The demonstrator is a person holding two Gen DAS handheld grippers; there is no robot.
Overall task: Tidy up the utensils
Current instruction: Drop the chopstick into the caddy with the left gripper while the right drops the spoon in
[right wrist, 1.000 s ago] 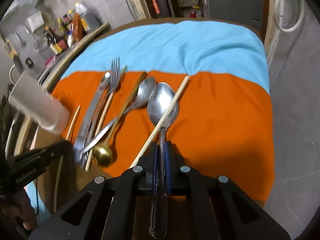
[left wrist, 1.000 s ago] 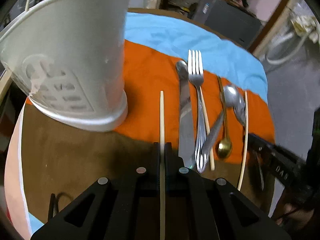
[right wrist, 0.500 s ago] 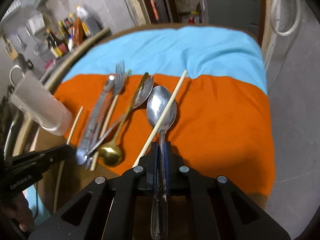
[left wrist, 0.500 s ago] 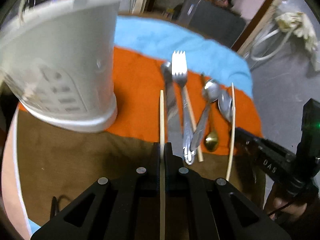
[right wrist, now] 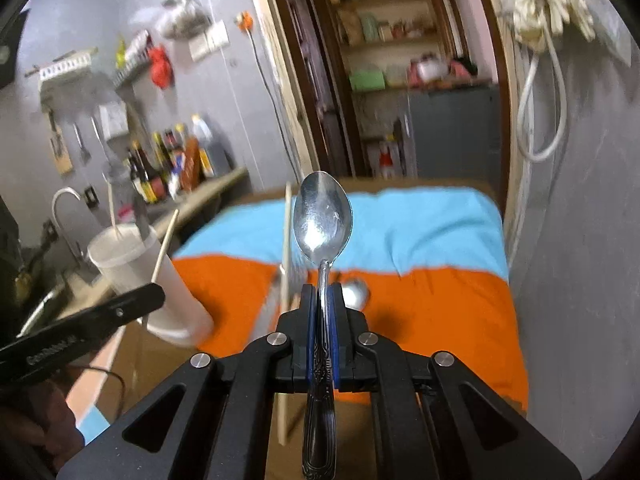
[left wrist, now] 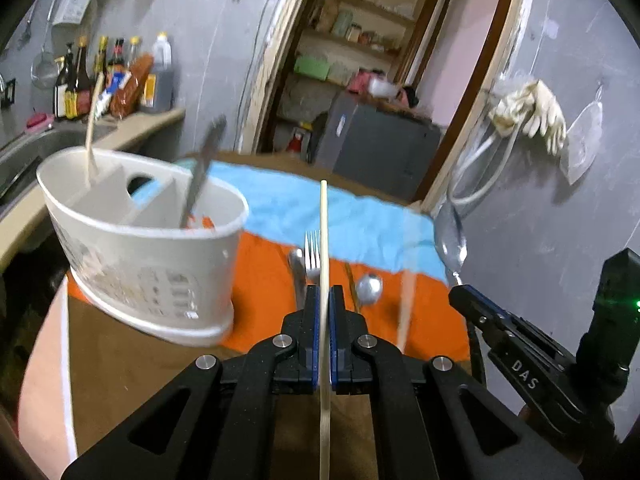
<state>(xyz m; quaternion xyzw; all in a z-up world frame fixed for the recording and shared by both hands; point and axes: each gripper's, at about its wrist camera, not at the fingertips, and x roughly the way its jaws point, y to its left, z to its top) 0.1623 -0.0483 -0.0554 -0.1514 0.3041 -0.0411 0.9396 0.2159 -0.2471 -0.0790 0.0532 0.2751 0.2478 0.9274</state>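
A pale chopstick (left wrist: pixel 323 280) is clenched upright in the left tongs (left wrist: pixel 324 300) and a silver spoon (right wrist: pixel 322 224) in the right tongs (right wrist: pixel 323 300), both raised above the desk (left wrist: pixel 132 364), where a fork (left wrist: pixel 312 254) is laid beside the white caddy (left wrist: pixel 148 256).

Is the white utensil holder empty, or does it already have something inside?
Not empty. The white utensil holder stands upright and already holds a chopstick in one compartment and a blurred metal utensil in another.
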